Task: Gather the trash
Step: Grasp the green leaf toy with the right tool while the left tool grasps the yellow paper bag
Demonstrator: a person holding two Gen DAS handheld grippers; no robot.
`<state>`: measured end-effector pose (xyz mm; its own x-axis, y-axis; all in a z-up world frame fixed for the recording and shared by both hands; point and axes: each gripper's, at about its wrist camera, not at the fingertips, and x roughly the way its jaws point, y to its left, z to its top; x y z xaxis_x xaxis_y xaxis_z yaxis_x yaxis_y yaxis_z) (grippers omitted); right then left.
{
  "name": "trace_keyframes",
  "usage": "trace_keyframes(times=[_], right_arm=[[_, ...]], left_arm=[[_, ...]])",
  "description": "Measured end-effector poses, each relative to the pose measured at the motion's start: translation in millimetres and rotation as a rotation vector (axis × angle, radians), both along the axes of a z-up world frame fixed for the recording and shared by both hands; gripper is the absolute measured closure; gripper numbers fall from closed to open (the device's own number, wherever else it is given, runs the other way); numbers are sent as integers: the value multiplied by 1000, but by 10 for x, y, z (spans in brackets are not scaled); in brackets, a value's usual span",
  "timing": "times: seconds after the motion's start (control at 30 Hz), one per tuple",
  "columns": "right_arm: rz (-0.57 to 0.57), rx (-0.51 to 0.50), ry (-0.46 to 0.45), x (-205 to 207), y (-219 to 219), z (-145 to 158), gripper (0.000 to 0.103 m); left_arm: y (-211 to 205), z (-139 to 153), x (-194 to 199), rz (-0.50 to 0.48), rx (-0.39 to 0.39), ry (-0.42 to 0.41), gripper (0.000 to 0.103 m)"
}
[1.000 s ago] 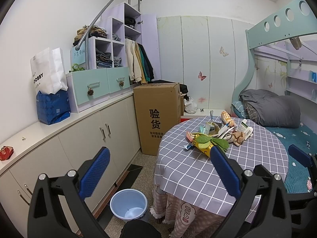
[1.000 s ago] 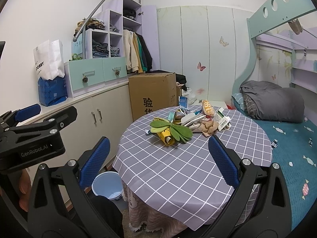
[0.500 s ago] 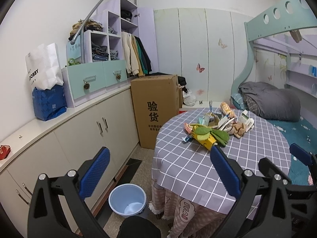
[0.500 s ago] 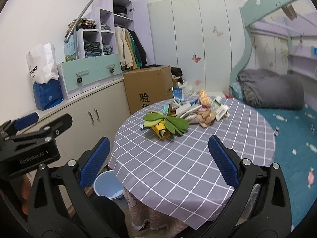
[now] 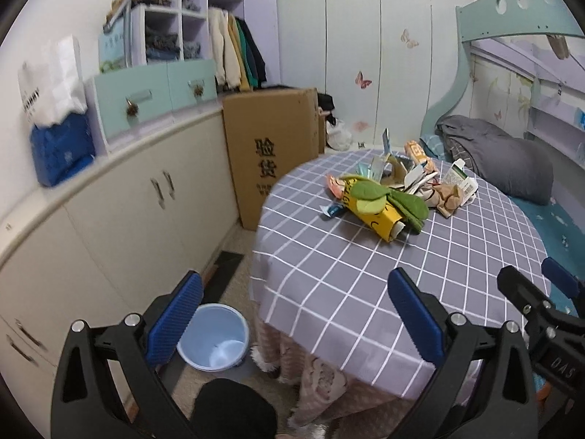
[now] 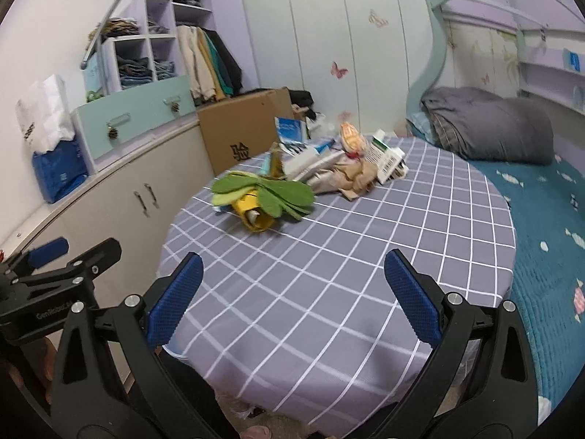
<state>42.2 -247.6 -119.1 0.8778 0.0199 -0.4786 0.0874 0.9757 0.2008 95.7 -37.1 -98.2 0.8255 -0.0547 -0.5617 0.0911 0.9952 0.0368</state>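
Both my grippers stand wide apart and hold nothing. My left gripper (image 5: 292,314) hangs over the near left edge of the round table (image 5: 351,278), one pad over the floor, the other over the checked cloth. My right gripper (image 6: 292,292) sits over the table's near edge. Since a second ago both views have drawn closer to the table and the trash pile (image 6: 314,172) looms larger. It lies at 12 o'clock from my right gripper and 1 o'clock from my left, on the far half of the table. The blue bin (image 5: 215,336) stands on the floor beside my left pad, at 7 o'clock of the table.
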Motion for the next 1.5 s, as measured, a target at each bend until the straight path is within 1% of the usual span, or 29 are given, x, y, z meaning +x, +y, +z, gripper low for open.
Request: trace_keyframes(times=[0.1, 0.23, 0.33, 0.5, 0.6, 0.7, 0.8, 0.83, 0.87, 1.0, 1.03, 1.07, 1.13, 1.2, 1.23, 1.3, 1.4, 1.5], right_arm=[[-30, 23, 32, 167, -159, -63, 6], [-41, 73, 46, 399, -350, -112, 6], [-9, 118, 55, 649, -404, -107, 6], [46, 129, 75, 1117, -335, -101, 6], [102, 152, 112, 1412, -260, -139, 6], [128, 155, 135, 1674, -204, -162, 6], [154, 186, 159, 1892, -185, -210, 6], [160, 196, 169, 1960, -181, -232, 9], [163, 202, 177, 1993, -183, -252, 14], [205, 237, 217, 2108, -158, -359, 25], [218, 245, 219, 2123, -137, -377, 35], [225, 252, 216, 2127, -142, -390, 53], [227, 257, 219, 2137, -142, -417, 75], [248, 280, 229, 2128, -165, -442, 85], [258, 292, 222, 2105, -193, -439, 94], [238, 275, 189, 2003, -251, -394, 97], [203, 227, 137, 1817, -347, -318, 98], [153, 204, 118, 1699, -494, -297, 98]], left_arm=[[-65, -69, 249, -14, -21, 40, 4], [-148, -103, 551, -49, -46, 95, 4], [-165, -120, 746, -38, -55, 112, 4], [-70, -131, 1019, 11, -46, 125, 4], [35, -126, 1170, 43, -44, 130, 4], [111, -130, 1233, 61, -47, 134, 4], [154, -158, 1301, 58, -59, 153, 4], [161, -167, 1314, 55, -62, 159, 4], [163, -180, 1326, 52, -63, 164, 4], [155, -227, 1362, 46, -76, 174, 4], [159, -236, 1372, 44, -79, 177, 4], [152, -242, 1383, 42, -83, 181, 4], [125, -254, 1403, 34, -89, 185, 4], [86, -261, 1419, 21, -94, 190, 4], [66, -265, 1420, 14, -99, 193, 4], [5, -278, 1430, -3, -114, 205, 4], [-141, -301, 1452, -48, -136, 226, 4], [-351, -332, 1482, -89, -120, 231, 4]])
